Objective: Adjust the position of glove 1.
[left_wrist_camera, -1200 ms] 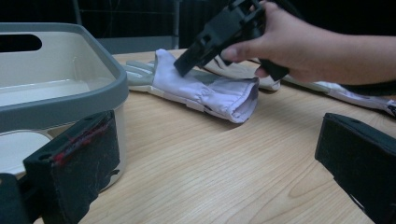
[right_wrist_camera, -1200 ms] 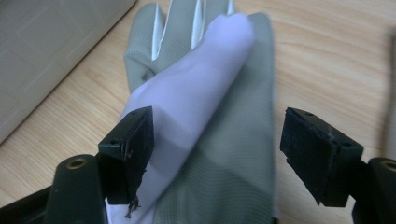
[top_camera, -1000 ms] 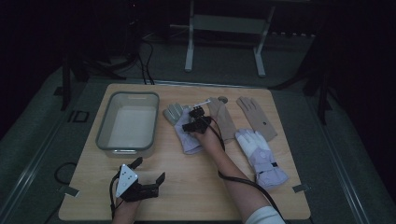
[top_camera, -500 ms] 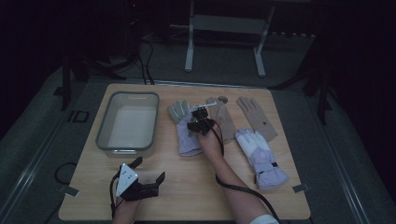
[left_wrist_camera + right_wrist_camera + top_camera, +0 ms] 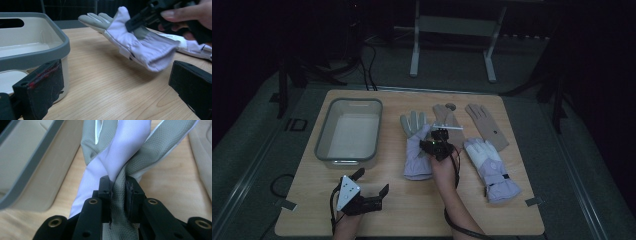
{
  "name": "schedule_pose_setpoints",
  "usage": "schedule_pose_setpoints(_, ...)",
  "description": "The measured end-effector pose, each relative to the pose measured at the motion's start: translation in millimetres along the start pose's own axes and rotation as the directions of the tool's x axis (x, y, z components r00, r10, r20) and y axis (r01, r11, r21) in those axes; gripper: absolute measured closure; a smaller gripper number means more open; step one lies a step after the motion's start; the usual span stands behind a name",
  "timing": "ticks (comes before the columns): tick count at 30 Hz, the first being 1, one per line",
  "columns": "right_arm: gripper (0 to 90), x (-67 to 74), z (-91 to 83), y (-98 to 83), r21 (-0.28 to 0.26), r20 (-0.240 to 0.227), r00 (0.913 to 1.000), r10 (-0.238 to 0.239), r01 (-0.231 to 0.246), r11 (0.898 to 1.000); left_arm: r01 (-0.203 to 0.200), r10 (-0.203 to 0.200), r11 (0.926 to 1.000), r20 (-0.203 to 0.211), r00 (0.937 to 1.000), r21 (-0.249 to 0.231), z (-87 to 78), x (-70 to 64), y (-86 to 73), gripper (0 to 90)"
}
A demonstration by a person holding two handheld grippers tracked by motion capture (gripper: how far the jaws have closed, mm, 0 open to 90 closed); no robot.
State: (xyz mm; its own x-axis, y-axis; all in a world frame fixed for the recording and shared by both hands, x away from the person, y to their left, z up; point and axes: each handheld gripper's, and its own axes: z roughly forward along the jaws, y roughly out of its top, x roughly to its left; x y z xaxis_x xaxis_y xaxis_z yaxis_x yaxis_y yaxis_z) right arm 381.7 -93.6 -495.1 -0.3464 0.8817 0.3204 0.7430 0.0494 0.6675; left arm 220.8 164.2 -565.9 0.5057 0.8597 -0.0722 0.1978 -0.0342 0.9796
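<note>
**Right gripper clamps the lilac glove and lifts it off the worktop**

Since the earlier frame the right gripper has closed its jaws on the lilac-and-grey glove and drawn it toward the lower middle of the high view; the glove, which lay flat before, now bunches under the gripper. In the right gripper view the two black jaws pinch a twisted fold of the glove, lilac cloth and grey palm fabric squeezed between the pads. In the left gripper view the glove hangs tilted above the wooden worktop, cuff end low, fingers pointing to the upper left of the frame.

The left gripper rests at the lower left of the high view, unmoved, its jaws wide apart with nothing between them. The grey-rimmed bin stands at centre left. To the right lie two beige gloves and, just below them, a white-and-lilac glove, flat on the worktop.
</note>
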Motion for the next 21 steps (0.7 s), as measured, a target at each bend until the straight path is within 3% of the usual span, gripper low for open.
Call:
schedule_pose_setpoints(2, 77.4, 3.7, -2.1, -7.7, 0.019, 0.003, 0.9999, -0.013, 0.013, 1.0, -0.006, 0.006, 1.0, 0.0, 1.0, 0.0, -0.1, -0.5, 0.2, 0.2)
schedule_pose_setpoints(8, 77.2, 0.6, -5.1, -29.2, 0.016, -0.024, 0.9989, 0.041, -0.04, 0.999, -0.006, 0.006, 1.0, 0.0, 1.0, 0.001, -0.2, -1.0, 0.1, 0.3)
schedule_pose_setpoints(11, 77.1, -5.4, -5.6, -37.0, 0.006, 0.002, 0.9987, 0.051, -0.051, 0.999, -0.005, 0.005, 1.0, 0.003, 1.0, -0.006, 0.0, -1.2, 0.4, 0.3)
schedule_pose_setpoints(14, 77.1, -9.5, 1.3, -46.0, 0.047, 0.027, 0.9982, 0.053, -0.054, 0.997, -0.007, 0.007, 1.0, 0.004, 1.0, -0.004, 0.6, -1.1, 0.5, 0.3)
schedule_pose_setpoints(18, 76.5, -11.9, 8.7, -55.3, 0.049, 0.035, 0.9981, 0.051, -0.053, 0.997, -0.008, 0.008, 1.0, 0.004, 1.0, -0.003, 0.8, -1.6, 0.5, 0.2)
schedule_pose_setpoints(21, 70.7, -12.7, 9.2, -54.5, 0.055, 0.033, 0.9982, 0.051, -0.052, 0.997, -0.011, 0.011, 0.9999, 0.004, 0.9999, 0.0, 1.0, -1.5, 0.6, 0.3)
